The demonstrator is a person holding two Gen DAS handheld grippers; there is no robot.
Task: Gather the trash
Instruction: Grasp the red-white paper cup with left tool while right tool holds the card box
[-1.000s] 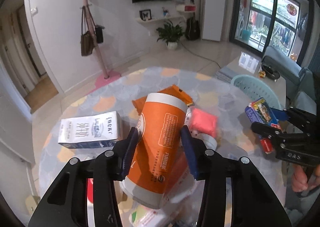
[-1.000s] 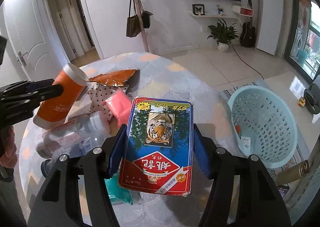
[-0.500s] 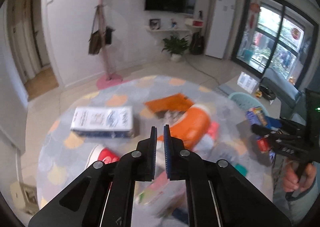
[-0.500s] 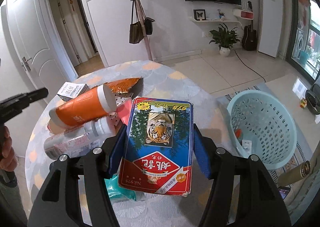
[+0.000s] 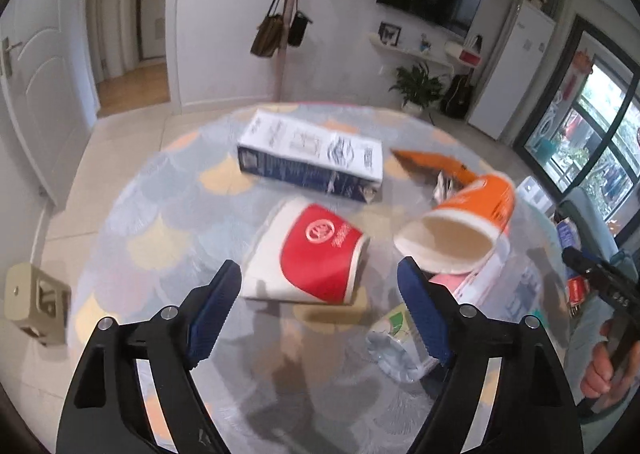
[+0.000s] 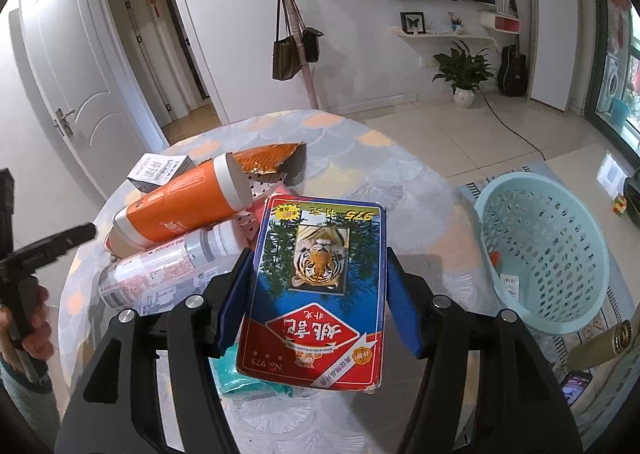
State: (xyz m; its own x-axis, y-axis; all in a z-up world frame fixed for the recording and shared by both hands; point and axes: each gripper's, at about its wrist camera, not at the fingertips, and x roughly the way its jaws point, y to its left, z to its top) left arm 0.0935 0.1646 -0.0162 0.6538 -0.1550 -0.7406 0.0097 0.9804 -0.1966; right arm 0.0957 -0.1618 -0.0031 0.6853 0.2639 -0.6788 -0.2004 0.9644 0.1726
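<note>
Left wrist view: left gripper (image 5: pixel 320 290) jaws just been opening, now spread wide, nothing between pads. Red-and-white paper cup (image 5: pixel 310 272) lies flattened on round table (image 5: pixel 160 213) just ahead of fingertips. Orange cup (image 5: pixel 460 230) on its side to right, mouth toward camera. Blue-white carton (image 5: pixel 310 161) farther back.

Right wrist view: right gripper (image 6: pixel 316 302) pinching tiger-print card box (image 6: pixel 316 290) by both long edges, above table edge. Light-blue basket (image 6: pixel 544 250) on floor at right, well apart from box. Plastic bottle (image 6: pixel 168 266) beside orange cup.
</note>
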